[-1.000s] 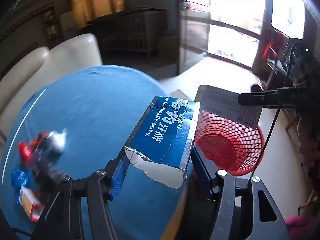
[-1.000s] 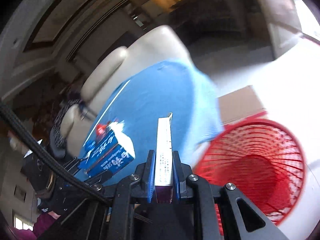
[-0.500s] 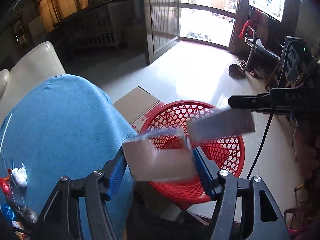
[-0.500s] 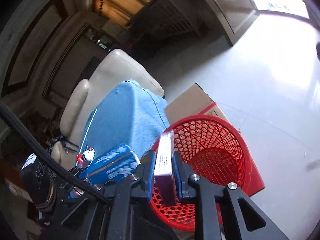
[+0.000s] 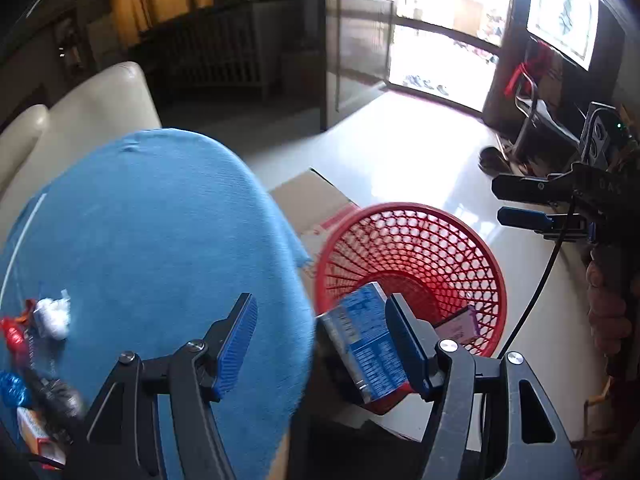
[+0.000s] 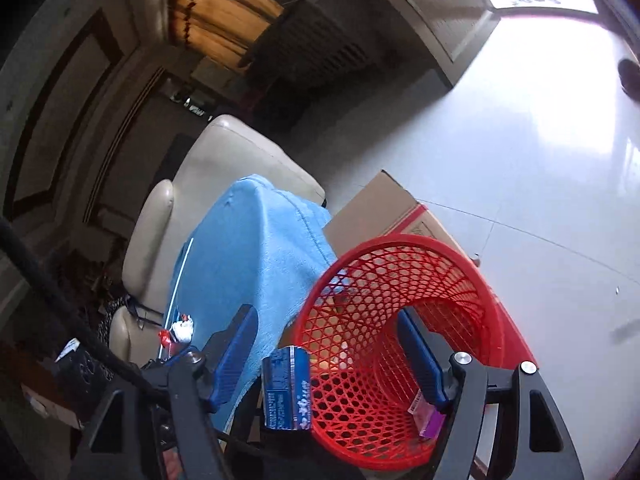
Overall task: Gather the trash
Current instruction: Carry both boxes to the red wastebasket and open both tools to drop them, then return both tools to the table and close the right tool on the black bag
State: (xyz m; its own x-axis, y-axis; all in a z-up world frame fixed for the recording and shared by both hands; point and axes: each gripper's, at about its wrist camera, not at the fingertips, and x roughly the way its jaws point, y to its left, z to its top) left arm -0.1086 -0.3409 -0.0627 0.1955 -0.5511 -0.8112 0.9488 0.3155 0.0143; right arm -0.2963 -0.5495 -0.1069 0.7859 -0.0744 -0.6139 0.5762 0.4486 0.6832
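A red mesh basket (image 5: 400, 208) (image 6: 400, 240) stands on the floor beside the table. My left gripper (image 5: 320, 300) hangs over the table's edge. The blue toothpaste box (image 5: 360, 344) (image 6: 286, 392) is tipped at the basket's near rim, below the fingers and next to the right one. The left pad (image 5: 236, 340) is clear of it. My right gripper (image 6: 325, 314) (image 5: 520, 204) is over the basket with its jaws opening and nothing between them. A flat purple-and-white packet (image 6: 426, 420) (image 5: 456, 326) lies inside the basket.
The blue-clothed table (image 5: 140, 240) holds a white paper wad (image 5: 52, 316), a red wrapper (image 5: 12, 336), blue foil (image 5: 10, 388) and an orange packet (image 5: 36, 436). A cardboard box (image 5: 312, 196) sits under the basket, a cream sofa (image 5: 100, 100) behind the table. A hand (image 5: 608, 312) holds the right gripper.
The right gripper opened and its flat packet dropped into the basket. The blue box came out from between the left pads and tipped down at the basket's rim.
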